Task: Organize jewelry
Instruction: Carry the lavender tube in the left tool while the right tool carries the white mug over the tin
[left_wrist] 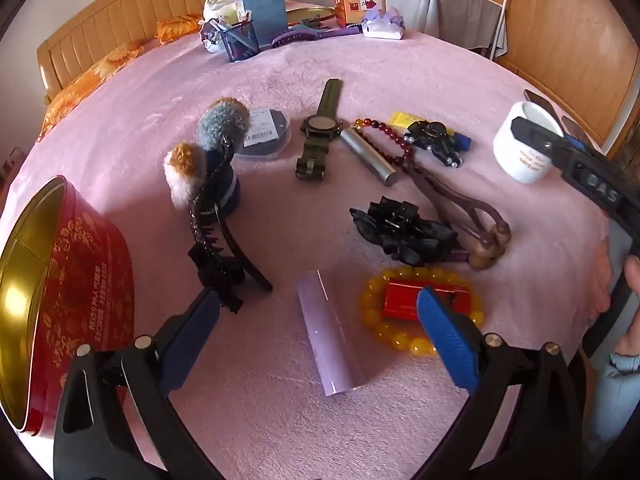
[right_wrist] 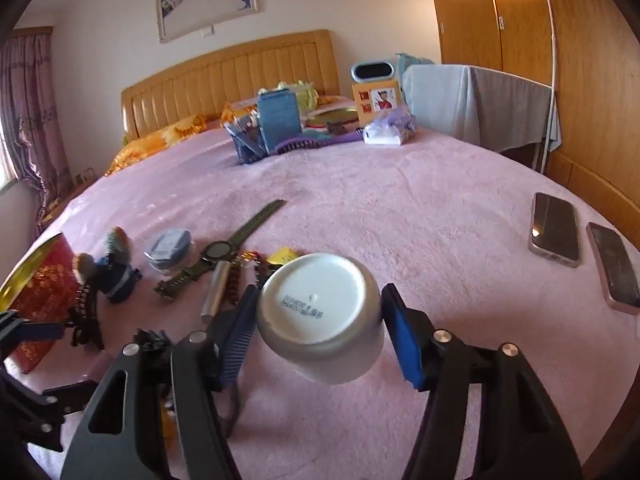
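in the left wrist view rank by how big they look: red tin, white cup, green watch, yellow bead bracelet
1. red tin, though it sits nearest the camera, which inflates it
2. yellow bead bracelet and green watch look about alike, so no ranking between them
3. white cup, smallest

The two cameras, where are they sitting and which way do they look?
Left wrist: on the left gripper, looking steeply down at the bed; shows its open fingers and a hand.
Right wrist: on the right gripper, looking across the bed toward the headboard; shows fingers clamping a cup.
Shared: cup, watch, red tin.
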`<state>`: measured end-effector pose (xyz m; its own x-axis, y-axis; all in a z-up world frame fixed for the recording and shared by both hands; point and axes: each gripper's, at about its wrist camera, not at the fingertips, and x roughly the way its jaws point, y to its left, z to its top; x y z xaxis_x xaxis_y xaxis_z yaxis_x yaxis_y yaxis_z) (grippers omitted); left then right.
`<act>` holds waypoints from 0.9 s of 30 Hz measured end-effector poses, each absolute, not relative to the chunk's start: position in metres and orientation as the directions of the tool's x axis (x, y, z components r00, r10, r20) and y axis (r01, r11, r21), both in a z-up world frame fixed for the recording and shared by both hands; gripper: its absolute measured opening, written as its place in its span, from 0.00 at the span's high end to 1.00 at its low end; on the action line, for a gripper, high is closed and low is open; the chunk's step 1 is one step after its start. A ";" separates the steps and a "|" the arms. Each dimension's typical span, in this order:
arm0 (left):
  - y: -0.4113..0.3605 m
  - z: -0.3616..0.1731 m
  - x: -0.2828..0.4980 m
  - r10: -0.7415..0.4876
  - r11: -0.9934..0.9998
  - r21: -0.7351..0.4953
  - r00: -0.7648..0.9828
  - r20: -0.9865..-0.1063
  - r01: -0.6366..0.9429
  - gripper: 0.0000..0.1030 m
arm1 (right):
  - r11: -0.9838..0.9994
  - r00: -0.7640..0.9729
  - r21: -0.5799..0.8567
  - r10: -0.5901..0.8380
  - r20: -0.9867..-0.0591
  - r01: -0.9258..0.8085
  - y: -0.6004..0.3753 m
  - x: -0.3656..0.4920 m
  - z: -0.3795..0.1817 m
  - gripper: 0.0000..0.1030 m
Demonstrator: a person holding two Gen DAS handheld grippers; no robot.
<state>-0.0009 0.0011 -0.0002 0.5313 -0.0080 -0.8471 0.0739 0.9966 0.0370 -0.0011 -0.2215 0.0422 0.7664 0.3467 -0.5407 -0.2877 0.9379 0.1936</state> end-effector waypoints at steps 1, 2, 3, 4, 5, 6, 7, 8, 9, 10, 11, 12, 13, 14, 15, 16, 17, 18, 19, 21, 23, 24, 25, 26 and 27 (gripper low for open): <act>0.001 -0.001 -0.002 -0.018 0.996 0.028 0.523 -0.852 0.080 0.07 | 0.933 0.766 0.196 0.361 -0.531 -0.303 -0.220 -0.009 0.048 0.38; 0.000 -0.001 -0.004 -0.023 0.996 0.026 0.518 -0.855 0.087 0.07 | 0.930 0.767 0.193 0.368 -0.525 -0.314 -0.218 -0.016 0.053 0.38; -0.001 -0.002 -0.006 -0.020 0.995 0.031 0.516 -0.857 0.091 0.07 | 0.928 0.768 0.187 0.372 -0.521 -0.322 -0.215 -0.023 0.057 0.38; -0.002 -0.003 -0.008 -0.014 0.995 0.039 0.514 -0.858 0.092 0.07 | 0.925 0.768 0.185 0.378 -0.517 -0.331 -0.213 -0.029 0.060 0.38; -0.003 -0.005 -0.009 -0.004 0.994 0.050 0.510 -0.860 0.093 0.06 | 0.921 0.766 0.189 0.388 -0.513 -0.340 -0.211 -0.034 0.063 0.38; -0.004 -0.008 -0.009 0.013 0.994 0.066 0.503 -0.864 0.089 0.06 | 0.917 0.764 0.196 0.397 -0.509 -0.347 -0.210 -0.040 0.064 0.38; -0.003 -0.013 -0.008 0.033 0.993 0.083 0.494 -0.869 0.079 0.06 | 0.914 0.761 0.202 0.405 -0.506 -0.352 -0.209 -0.044 0.066 0.38; -0.002 -0.017 -0.006 0.051 0.993 0.094 0.489 -0.871 0.065 0.06 | 0.912 0.759 0.203 0.410 -0.505 -0.357 -0.208 -0.048 0.067 0.38; 0.004 -0.025 -0.005 0.045 0.996 0.079 0.487 -0.872 0.049 0.06 | 0.911 0.759 0.200 0.412 -0.505 -0.362 -0.206 -0.051 0.068 0.38; 0.009 -0.027 -0.002 0.028 0.998 0.050 0.488 -0.873 0.032 0.06 | 0.910 0.759 0.193 0.413 -0.504 -0.367 -0.205 -0.054 0.070 0.38; 0.012 -0.027 -0.003 0.020 1.000 0.025 0.498 -0.867 0.004 0.06 | 0.909 0.759 0.187 0.415 -0.502 -0.373 -0.204 -0.057 0.071 0.38; 0.017 -0.029 -0.001 0.037 0.999 0.028 0.494 -0.869 -0.026 0.07 | 0.908 0.760 0.183 0.416 -0.500 -0.377 -0.204 -0.059 0.073 0.38; 0.022 -0.030 0.001 0.034 0.999 0.015 0.490 -0.871 -0.043 0.07 | 0.907 0.760 0.180 0.418 -0.497 -0.381 -0.204 -0.061 0.075 0.38; 0.026 -0.031 0.002 0.010 0.999 -0.015 0.487 -0.873 -0.047 0.07 | 0.906 0.761 0.177 0.419 -0.495 -0.384 -0.203 -0.063 0.076 0.38; 0.030 -0.032 0.003 -0.009 0.998 -0.037 0.485 -0.874 -0.049 0.07 | 0.906 0.762 0.173 0.418 -0.494 -0.385 -0.202 -0.064 0.078 0.38; 0.032 -0.034 0.005 -0.008 0.998 -0.035 0.480 -0.877 -0.048 0.07 | 0.907 0.763 0.171 0.417 -0.493 -0.385 -0.202 -0.065 0.078 0.38; 0.032 -0.036 0.007 0.018 0.999 -0.005 0.477 -0.879 -0.048 0.10 | 0.907 0.762 0.169 0.416 -0.496 -0.385 -0.201 -0.065 0.079 0.38; 0.030 -0.037 0.009 0.039 0.999 0.023 0.473 -0.880 -0.039 0.27 | 0.908 0.761 0.170 0.414 -0.500 -0.383 -0.200 -0.066 0.078 0.38; 0.024 -0.038 0.004 0.051 0.999 0.047 0.442 -0.895 -0.022 0.36 | 0.908 0.759 0.170 0.413 -0.504 -0.382 -0.198 -0.067 0.078 0.38; 0.016 -0.032 -0.004 0.041 0.999 0.048 0.433 -0.900 0.005 0.62 | 0.906 0.755 0.169 0.417 -0.507 -0.388 -0.195 -0.069 0.080 0.38; 0.008 -0.028 -0.007 0.017 0.999 0.038 0.454 -0.891 0.038 0.78 | 0.905 0.755 0.157 0.418 -0.505 -0.396 -0.190 -0.073 0.085 0.38; 0.006 -0.023 -0.009 0.014 0.998 0.038 0.478 -0.878 0.041 0.78 | 0.903 0.755 0.149 0.419 -0.503 -0.402 -0.187 -0.076 0.088 0.38; 0.007 -0.018 -0.012 -0.027 0.999 0.000 0.502 -0.864 0.054 0.79 | 0.902 0.756 0.140 0.421 -0.501 -0.409 -0.185 -0.079 0.090 0.38; 0.010 -0.012 -0.016 -0.071 0.997 -0.043 0.519 -0.852 0.066 0.78 | 0.901 0.758 0.129 0.421 -0.498 -0.415 -0.182 -0.082 0.093 0.38; 0.013 -0.006 -0.019 -0.104 0.994 -0.080 0.543 -0.833 0.068 0.78 | 0.900 0.759 0.119 0.420 -0.497 -0.420 -0.179 -0.085 0.096 0.38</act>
<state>-0.0193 0.0130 -0.0060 0.5430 -0.1043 -0.8332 0.0677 0.9945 -0.0803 -0.0853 -0.1791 0.0957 0.7595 0.4203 -0.4965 -0.4203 0.8996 0.1187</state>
